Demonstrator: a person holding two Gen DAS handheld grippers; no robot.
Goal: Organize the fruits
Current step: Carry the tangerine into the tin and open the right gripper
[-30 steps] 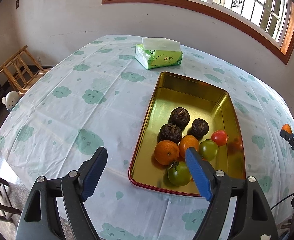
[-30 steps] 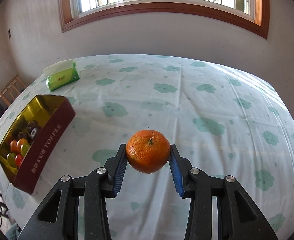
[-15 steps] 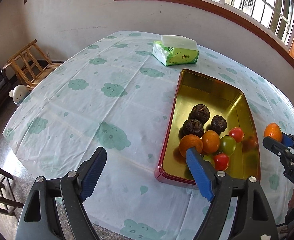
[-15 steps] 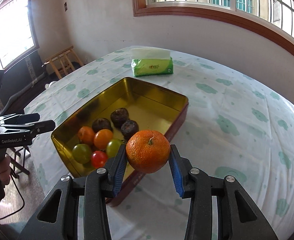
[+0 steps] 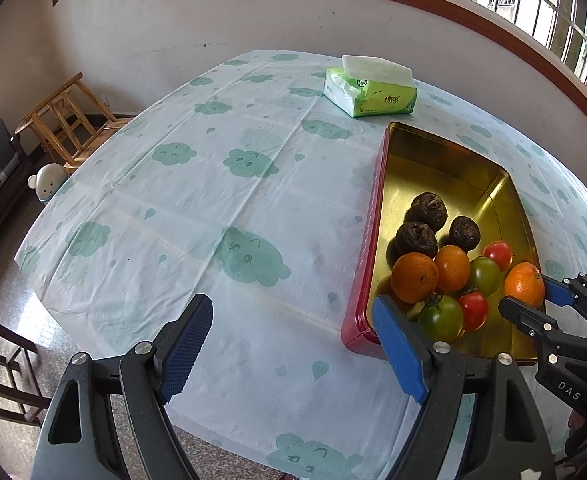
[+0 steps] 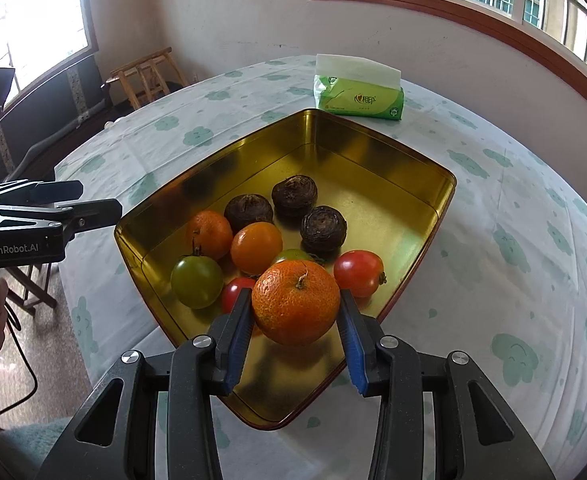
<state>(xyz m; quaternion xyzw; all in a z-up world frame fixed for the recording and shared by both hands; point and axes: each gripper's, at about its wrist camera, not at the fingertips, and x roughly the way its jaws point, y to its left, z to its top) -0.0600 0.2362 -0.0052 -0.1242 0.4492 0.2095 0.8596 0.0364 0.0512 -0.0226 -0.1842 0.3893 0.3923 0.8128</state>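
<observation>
My right gripper (image 6: pixel 295 314) is shut on an orange mandarin (image 6: pixel 295 302) and holds it over the near end of the gold tin tray (image 6: pixel 373 152). The same mandarin (image 5: pixel 524 284) and right gripper (image 5: pixel 533 298) show at the right in the left wrist view. The tray (image 5: pixel 433 148) holds three dark brown fruits (image 6: pixel 294 195), two oranges (image 6: pixel 256 247), green tomatoes (image 6: pixel 196 281) and red tomatoes (image 6: pixel 358 273). My left gripper (image 5: pixel 293 342) is open and empty, above the tablecloth just left of the tray's near corner.
A green tissue pack (image 5: pixel 370 89) lies beyond the tray's far end. The round table has a cloud-print cloth (image 5: pixel 213 200). Wooden stools (image 5: pixel 65 120) and a small white toy (image 5: pixel 47 182) stand on the floor at the left.
My right gripper has carried the mandarin forward, from beside the tray to over its near end. The left gripper has shifted left, away from the tray, still open.
</observation>
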